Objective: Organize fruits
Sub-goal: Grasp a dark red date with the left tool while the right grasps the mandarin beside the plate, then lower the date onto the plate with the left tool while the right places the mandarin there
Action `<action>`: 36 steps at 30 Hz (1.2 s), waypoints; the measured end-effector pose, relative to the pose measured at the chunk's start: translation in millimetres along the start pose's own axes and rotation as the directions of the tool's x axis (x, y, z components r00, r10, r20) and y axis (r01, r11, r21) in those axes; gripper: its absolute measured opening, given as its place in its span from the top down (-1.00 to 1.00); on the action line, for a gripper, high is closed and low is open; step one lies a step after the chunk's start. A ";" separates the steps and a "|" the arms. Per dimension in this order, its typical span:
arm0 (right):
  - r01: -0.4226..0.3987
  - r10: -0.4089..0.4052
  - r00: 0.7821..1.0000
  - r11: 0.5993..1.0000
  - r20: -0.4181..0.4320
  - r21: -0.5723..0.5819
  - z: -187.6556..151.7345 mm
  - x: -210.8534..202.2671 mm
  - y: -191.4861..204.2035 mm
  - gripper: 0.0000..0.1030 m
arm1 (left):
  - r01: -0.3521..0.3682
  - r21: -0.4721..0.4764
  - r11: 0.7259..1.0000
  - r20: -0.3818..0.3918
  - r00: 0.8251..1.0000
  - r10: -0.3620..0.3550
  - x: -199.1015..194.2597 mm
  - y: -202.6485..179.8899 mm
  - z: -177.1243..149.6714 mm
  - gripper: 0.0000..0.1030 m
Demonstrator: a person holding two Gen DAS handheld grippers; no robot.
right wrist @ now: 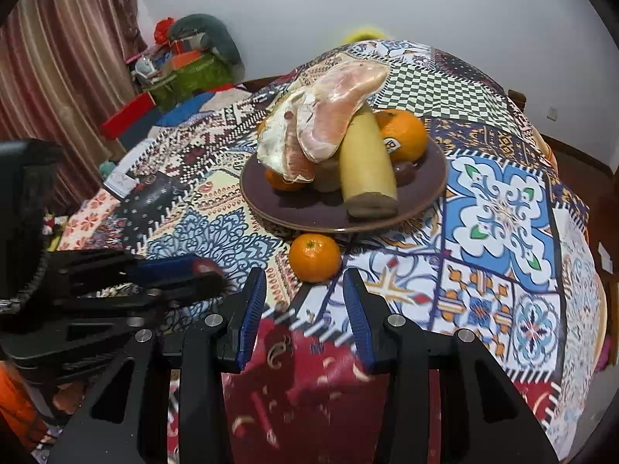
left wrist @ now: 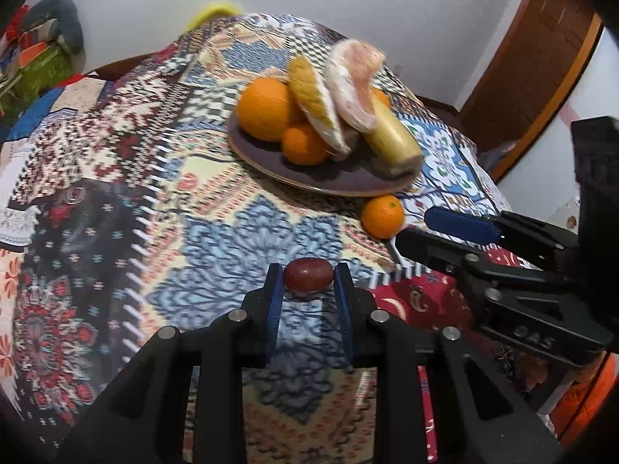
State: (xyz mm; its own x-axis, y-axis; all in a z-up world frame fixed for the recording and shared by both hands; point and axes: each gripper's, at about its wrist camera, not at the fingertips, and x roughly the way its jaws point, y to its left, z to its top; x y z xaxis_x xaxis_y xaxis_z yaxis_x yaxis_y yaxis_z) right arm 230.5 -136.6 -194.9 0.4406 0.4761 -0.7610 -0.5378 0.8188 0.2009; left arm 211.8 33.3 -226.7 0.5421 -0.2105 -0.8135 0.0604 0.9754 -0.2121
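My left gripper (left wrist: 308,276) is shut on a small dark red fruit (left wrist: 308,275), its blue pads pressing both ends just above the patterned cloth. In the right wrist view the red fruit (right wrist: 207,266) peeks out of the left gripper (right wrist: 201,270) at the left. A loose small orange (right wrist: 315,257) lies on the cloth in front of the plate (right wrist: 433,189), just beyond my right gripper (right wrist: 305,282), which stands open with nothing between its fingers. The brown plate (left wrist: 271,162) holds oranges (left wrist: 265,110), a banana (left wrist: 390,135) and peeled pomelo pieces (left wrist: 354,81).
A patchwork-patterned cloth (right wrist: 499,208) covers the round table. Boxes and a grey bundle (right wrist: 201,42) stand at the back left by a curtain. A wooden door frame (left wrist: 541,58) is at the right in the left wrist view.
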 end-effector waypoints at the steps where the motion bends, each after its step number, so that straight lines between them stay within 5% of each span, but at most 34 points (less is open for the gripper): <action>1: 0.001 -0.001 1.000 1.000 -0.008 -0.002 1.3 4.0 0.8 0.26 | 0.000 -0.006 1.000 0.003 1.000 0.000 -1.8 2.2 0.6 0.49; 23: 0.019 -0.021 0.999 0.999 -0.047 -0.046 7.7 22.1 7.5 0.40 | -0.006 -0.027 1.000 0.040 0.999 0.007 -13.1 5.4 11.2 0.49; 36: 0.006 -0.002 0.996 0.999 0.087 -0.046 29.9 -15.9 11.5 0.40 | -0.024 -0.012 1.000 0.093 0.995 0.025 -23.6 6.6 40.5 0.49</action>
State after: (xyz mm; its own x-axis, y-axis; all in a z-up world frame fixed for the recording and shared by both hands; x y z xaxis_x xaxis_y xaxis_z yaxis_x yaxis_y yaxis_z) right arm 238.8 -125.2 -162.1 0.5029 0.5006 -0.7046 -0.5675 0.8061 0.1677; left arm 233.3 47.3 -187.0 0.6189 -0.1790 -0.7648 0.0375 0.9793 -0.1989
